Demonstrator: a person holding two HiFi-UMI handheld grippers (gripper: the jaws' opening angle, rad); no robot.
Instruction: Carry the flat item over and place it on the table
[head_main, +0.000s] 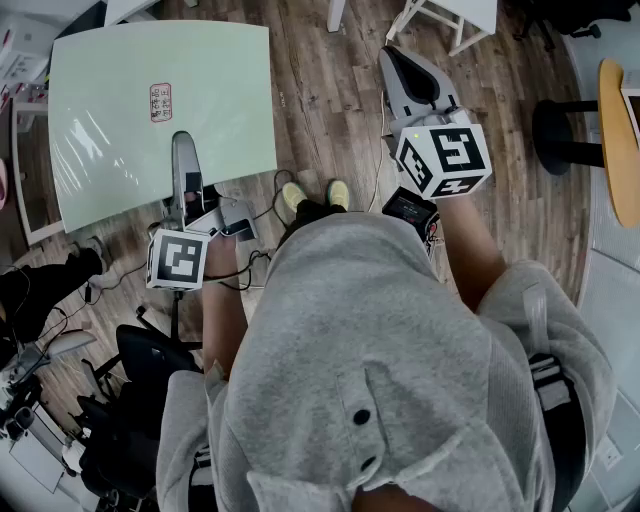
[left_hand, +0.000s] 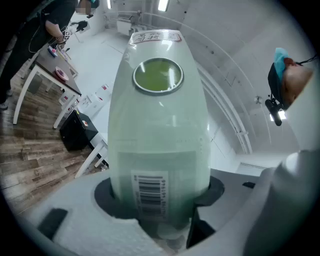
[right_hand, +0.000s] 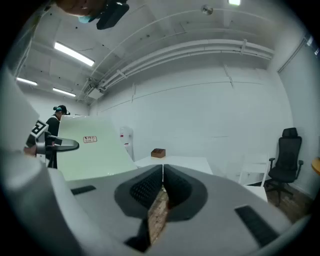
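Biggest thing first: the pale green board (head_main: 150, 110) is in the air over the wood floor (head_main: 320, 100), out at about ten o'clock from the person in the head view. It is nowhere near set down. The white table (right_hand: 175, 162) shows in the right gripper view at roughly twelve o'clock, well apart, with a small brown box (right_hand: 158, 153) on it.

The left gripper (head_main: 184, 165) is clamped on the board's near edge, one jaw lying across the top face. Its own view shows the sheet filling the gap between the jaws, barcode label (left_hand: 149, 192) right at the grip. The right gripper (head_main: 405, 68), up at one o'clock, carries nothing, and its jaws are pressed together with only floor showing through the slit.

So this looks like the carry, early on. One grip on one edge of a wide sheet (a long lever, that) invites sag and swing at the far side. My call is to walk it slowly, keep it flat, and maybe pinch the near edge with the free gripper too. At the table, land the far edge first, clear of the box, then slide and let go.
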